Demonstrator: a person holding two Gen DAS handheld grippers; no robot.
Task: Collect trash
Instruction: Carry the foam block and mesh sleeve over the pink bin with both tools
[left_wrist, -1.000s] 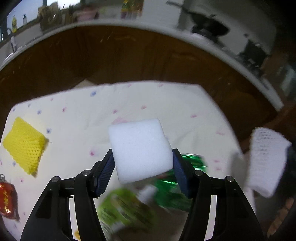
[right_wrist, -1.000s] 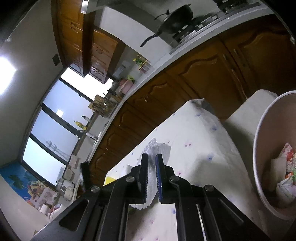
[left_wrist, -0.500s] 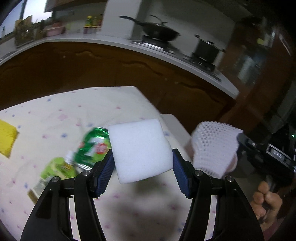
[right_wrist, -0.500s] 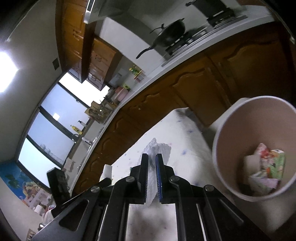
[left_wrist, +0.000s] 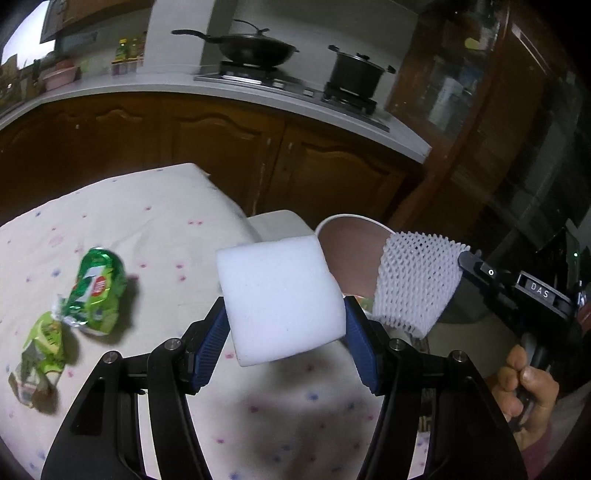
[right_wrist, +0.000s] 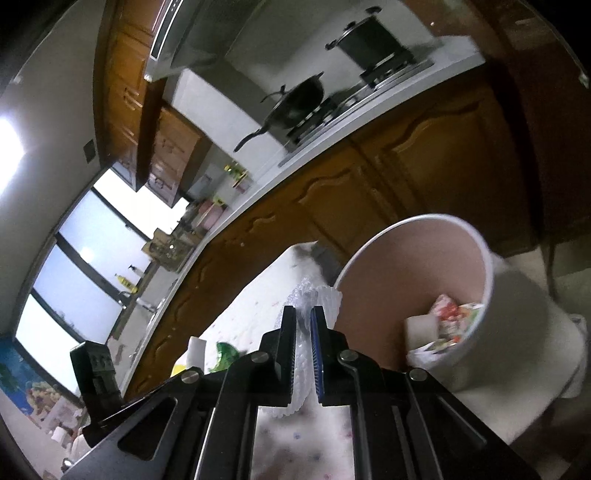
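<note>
White foam block (left_wrist: 279, 301) stayed clamped in left claw (left_wrist: 284, 332); right claw (right_wrist: 303, 325) gripped foam net (right_wrist: 314, 301). Both had swung right to bin (right_wrist: 476, 254) beside worktop (left_wrist: 110, 221); drop seemed next.

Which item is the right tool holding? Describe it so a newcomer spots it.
Start at the pink bin beside the spotted tablecloth. In front of its mouth hangs a white foam net sleeve, pinched by the right tool. Its open mesh sets it apart from the solid white sponge block next to it.
</note>
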